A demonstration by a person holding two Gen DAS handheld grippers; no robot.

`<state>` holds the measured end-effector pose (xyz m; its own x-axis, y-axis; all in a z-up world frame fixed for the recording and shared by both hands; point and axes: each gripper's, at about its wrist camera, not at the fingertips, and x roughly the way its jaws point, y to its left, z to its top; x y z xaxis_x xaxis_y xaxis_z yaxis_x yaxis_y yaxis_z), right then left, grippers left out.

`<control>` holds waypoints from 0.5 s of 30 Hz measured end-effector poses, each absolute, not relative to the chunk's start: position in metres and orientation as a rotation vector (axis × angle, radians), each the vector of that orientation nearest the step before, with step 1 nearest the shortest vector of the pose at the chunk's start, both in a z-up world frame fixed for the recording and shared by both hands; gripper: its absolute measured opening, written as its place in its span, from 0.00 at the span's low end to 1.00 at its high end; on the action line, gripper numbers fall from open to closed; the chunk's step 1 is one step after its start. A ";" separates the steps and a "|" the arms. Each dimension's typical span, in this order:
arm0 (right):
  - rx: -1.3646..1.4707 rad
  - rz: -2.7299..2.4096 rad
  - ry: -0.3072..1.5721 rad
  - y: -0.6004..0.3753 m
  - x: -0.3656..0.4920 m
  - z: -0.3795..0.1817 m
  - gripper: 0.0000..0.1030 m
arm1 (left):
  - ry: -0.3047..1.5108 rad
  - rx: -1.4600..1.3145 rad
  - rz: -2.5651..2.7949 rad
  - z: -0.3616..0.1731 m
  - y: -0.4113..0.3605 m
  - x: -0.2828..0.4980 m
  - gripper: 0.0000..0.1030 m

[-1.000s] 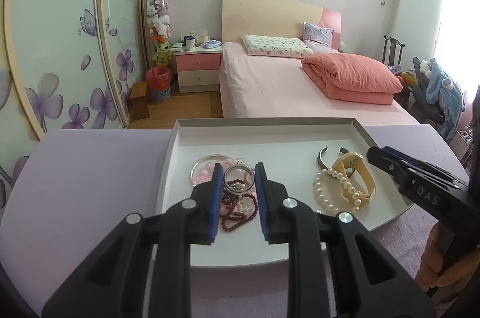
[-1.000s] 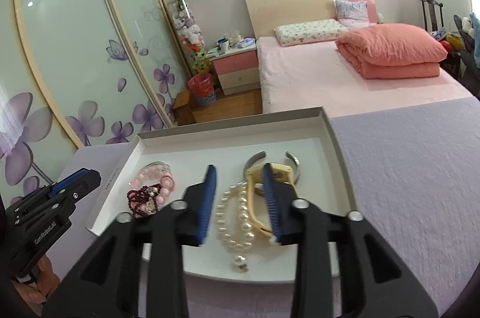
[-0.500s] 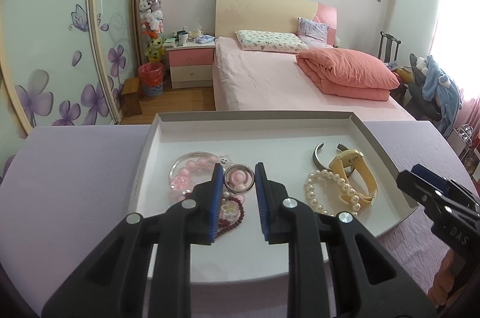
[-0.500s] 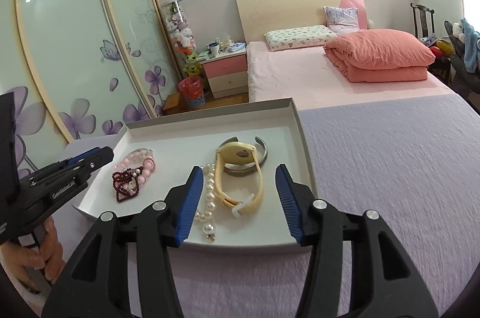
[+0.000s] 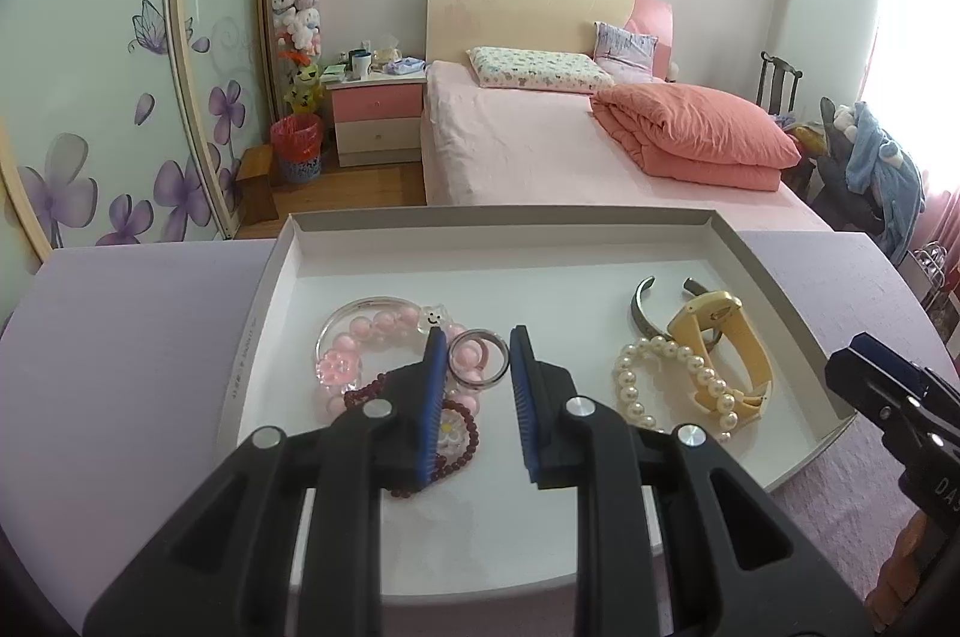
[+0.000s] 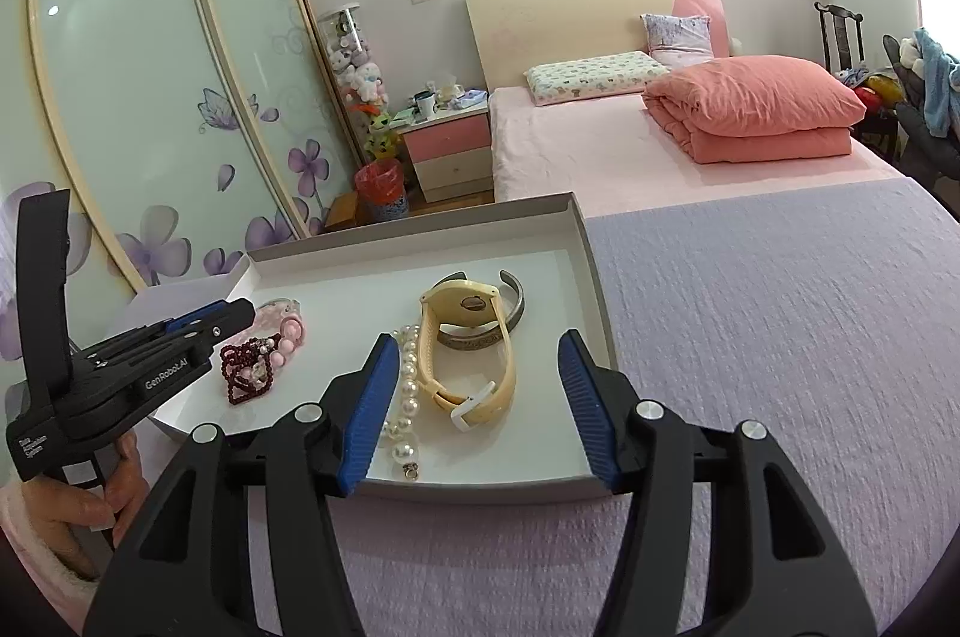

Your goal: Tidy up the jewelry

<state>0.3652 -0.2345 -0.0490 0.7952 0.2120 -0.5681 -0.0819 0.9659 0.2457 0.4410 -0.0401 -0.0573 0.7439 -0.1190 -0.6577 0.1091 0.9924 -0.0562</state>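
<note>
A white tray (image 5: 273, 277) on the lilac table holds a pink bead bracelet (image 5: 360, 337), a dark red bead bracelet (image 5: 462, 448), a silver ring (image 5: 480, 359), a pearl bracelet (image 5: 660, 379), a yellow watch (image 5: 729, 343) and a silver cuff (image 5: 642, 307). My left gripper (image 5: 478, 346) is shut on the silver ring and holds it over the left bracelets. My right gripper (image 6: 474, 364) is wide open and empty above the tray's near edge, with the yellow watch (image 6: 474, 337) and pearls (image 6: 408, 385) between its fingers.
The tray (image 6: 594, 277) sits near the table's left part; lilac cloth (image 6: 750, 337) spreads to its right. A bed (image 5: 540, 144), a nightstand (image 5: 378, 114) and a flowered wardrobe (image 5: 120, 96) stand beyond the table.
My left gripper has lifted and drawn back with the silver ring still between its pads. My right gripper has opened wide and pulled back to the right, off the pearls and watch.
</note>
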 end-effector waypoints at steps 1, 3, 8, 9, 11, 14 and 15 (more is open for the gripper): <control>0.213 0.159 0.633 -0.234 0.365 -0.049 0.55 | 0.721 -0.013 -0.123 -0.057 -0.040 0.441 0.23; 0.214 0.156 0.632 -0.235 0.365 -0.049 0.58 | 0.723 -0.011 -0.125 -0.058 -0.040 0.441 0.29; 0.214 0.149 0.627 -0.235 0.364 -0.050 0.65 | 0.716 -0.014 -0.120 -0.059 -0.038 0.439 0.51; 0.213 0.148 0.627 -0.235 0.364 -0.050 0.66 | 0.715 -0.015 -0.118 -0.059 -0.038 0.439 0.55; 0.214 0.145 0.627 -0.236 0.363 -0.050 0.75 | 0.711 -0.023 -0.115 -0.058 -0.036 0.437 0.62; 0.222 0.141 0.625 -0.236 0.362 -0.048 0.86 | 0.696 -0.032 -0.100 -0.053 -0.029 0.432 0.75; 0.222 0.137 0.624 -0.236 0.361 -0.047 0.88 | 0.687 -0.034 -0.090 -0.051 -0.026 0.429 0.80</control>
